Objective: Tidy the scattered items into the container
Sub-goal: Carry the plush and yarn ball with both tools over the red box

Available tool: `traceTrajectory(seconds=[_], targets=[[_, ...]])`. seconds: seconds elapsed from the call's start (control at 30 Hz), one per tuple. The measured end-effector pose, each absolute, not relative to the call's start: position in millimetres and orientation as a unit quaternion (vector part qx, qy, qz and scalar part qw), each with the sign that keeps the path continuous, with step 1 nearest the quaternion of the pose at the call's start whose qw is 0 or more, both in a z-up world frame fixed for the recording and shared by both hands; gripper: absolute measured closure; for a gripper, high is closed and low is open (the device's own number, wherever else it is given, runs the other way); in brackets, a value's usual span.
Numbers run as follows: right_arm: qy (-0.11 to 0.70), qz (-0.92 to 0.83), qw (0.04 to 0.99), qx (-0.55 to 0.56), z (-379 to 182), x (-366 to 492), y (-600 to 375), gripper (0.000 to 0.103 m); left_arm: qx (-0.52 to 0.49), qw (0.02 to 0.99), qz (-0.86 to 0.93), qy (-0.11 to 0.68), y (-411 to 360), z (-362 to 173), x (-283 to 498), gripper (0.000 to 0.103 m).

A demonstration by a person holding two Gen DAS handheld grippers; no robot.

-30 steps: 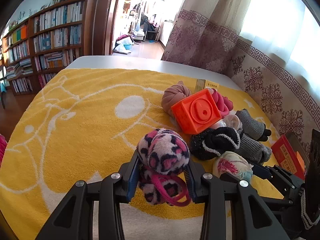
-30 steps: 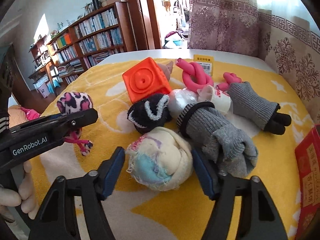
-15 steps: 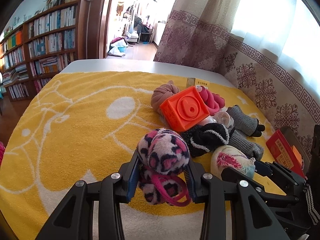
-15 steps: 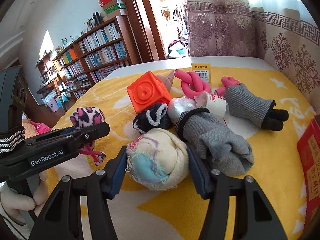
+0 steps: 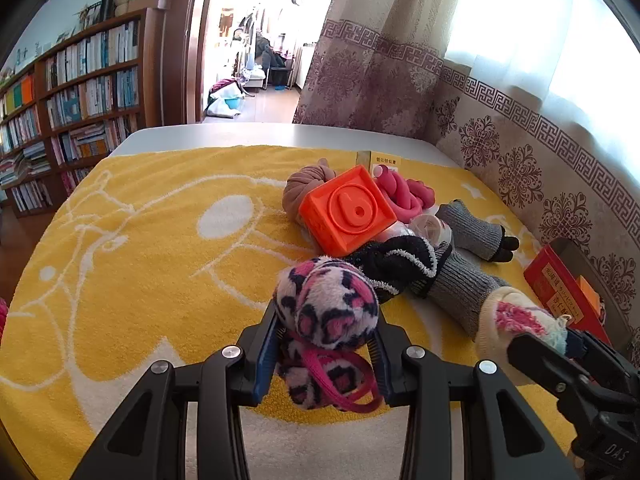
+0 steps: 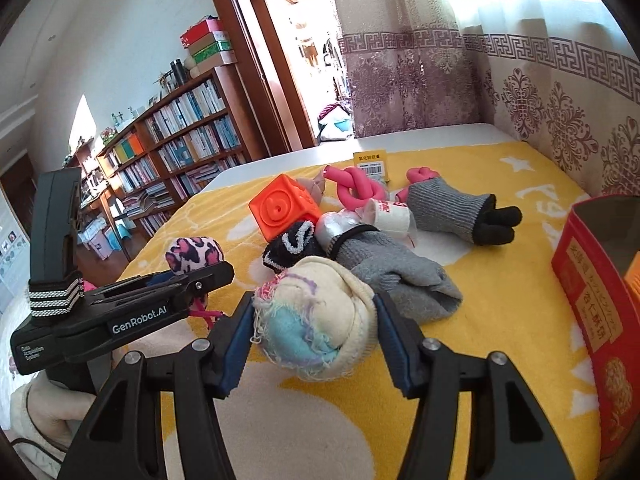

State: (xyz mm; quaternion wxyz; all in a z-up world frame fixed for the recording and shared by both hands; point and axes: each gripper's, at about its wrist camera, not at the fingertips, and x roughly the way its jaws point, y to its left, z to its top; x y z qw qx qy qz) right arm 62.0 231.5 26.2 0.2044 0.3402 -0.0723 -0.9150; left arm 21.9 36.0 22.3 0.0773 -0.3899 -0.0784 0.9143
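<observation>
My left gripper [image 5: 325, 344] is shut on a pink leopard-print plush [image 5: 326, 308] and holds it above the yellow towel [image 5: 140, 264]. My right gripper [image 6: 314, 320] is shut on a cream and blue sock ball [image 6: 316, 320], lifted off the towel; the ball also shows in the left wrist view [image 5: 516, 316]. The red container [image 6: 596, 304] stands open at the right. On the towel lie an orange cube [image 6: 284, 210], a black sock [image 6: 292, 244], grey gloves [image 6: 392, 272] and a pink rope [image 6: 356, 188].
A brown sock ball [image 5: 304, 188] lies behind the cube. A white roll [image 6: 390, 216] and a yellow tag [image 6: 372, 162] lie among the pile. The curtain [image 6: 560, 92] hangs close on the right. Bookshelves [image 5: 72, 92] stand beyond the table's left edge.
My right gripper closed on the sock ball and lifted it toward the right. My left gripper kept its hold on the leopard plush and rose slightly.
</observation>
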Motion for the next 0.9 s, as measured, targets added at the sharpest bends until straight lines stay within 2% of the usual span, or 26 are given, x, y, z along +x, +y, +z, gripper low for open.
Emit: traceTrajectory(seconds=[0.47, 0.9], targets=[[-0.097, -0.922, 0.171, 0.335, 29.4, 84.8, 263.0, 0.041, -0.392, 0.102, 0.912, -0.07, 55.6, 22.3, 32.5, 0.061], [-0.069, -0.928, 0.093, 0.355, 25.4, 79.7, 271.9, 0.041, -0.403, 0.115, 0.906, -0.062, 66.8, 18.0, 35.5, 0.061]])
